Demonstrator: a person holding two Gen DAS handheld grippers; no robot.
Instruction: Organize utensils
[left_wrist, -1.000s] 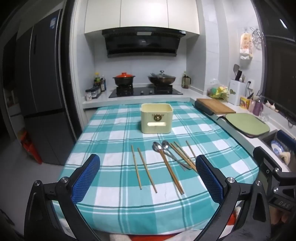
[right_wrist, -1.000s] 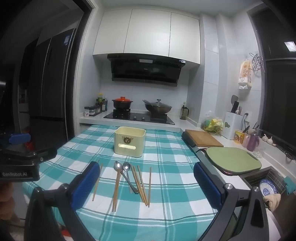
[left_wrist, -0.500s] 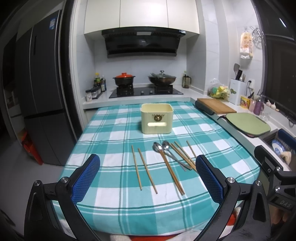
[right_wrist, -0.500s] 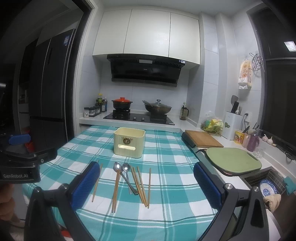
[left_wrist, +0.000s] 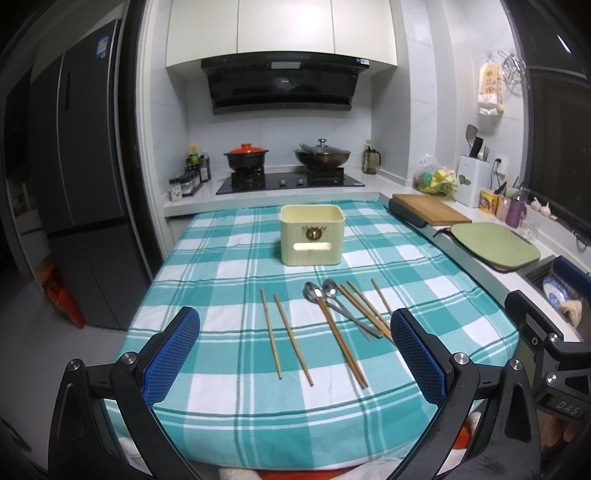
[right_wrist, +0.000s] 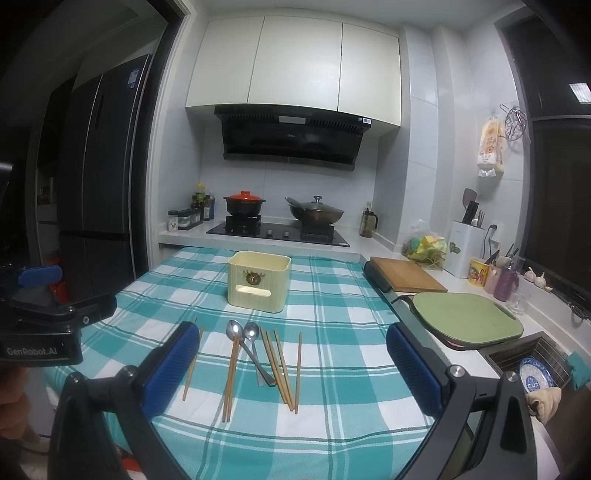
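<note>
Now, my grippers: left (left_wrist: 295, 347) and right (right_wrist: 293, 365) both spread wide, empty.
Chopsticks (left_wrist: 341, 338): wooden, scattered ahead.
Spoons (left_wrist: 313, 290): two, shiny steel.

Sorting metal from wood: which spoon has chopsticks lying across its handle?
The left spoon: a chopstick pair covers its handle. The right spoon shows a bare metal handle.

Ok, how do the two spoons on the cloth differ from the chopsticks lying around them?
The spoons are shiny metal with rounded bowls; the chopsticks are plain brown sticks, thin all along. The spoons lie side by side with their handles crossing other pieces; two chopsticks at the left lie apart from the pile. All rest flat on the checked tablecloth, outside the cream container.
</note>
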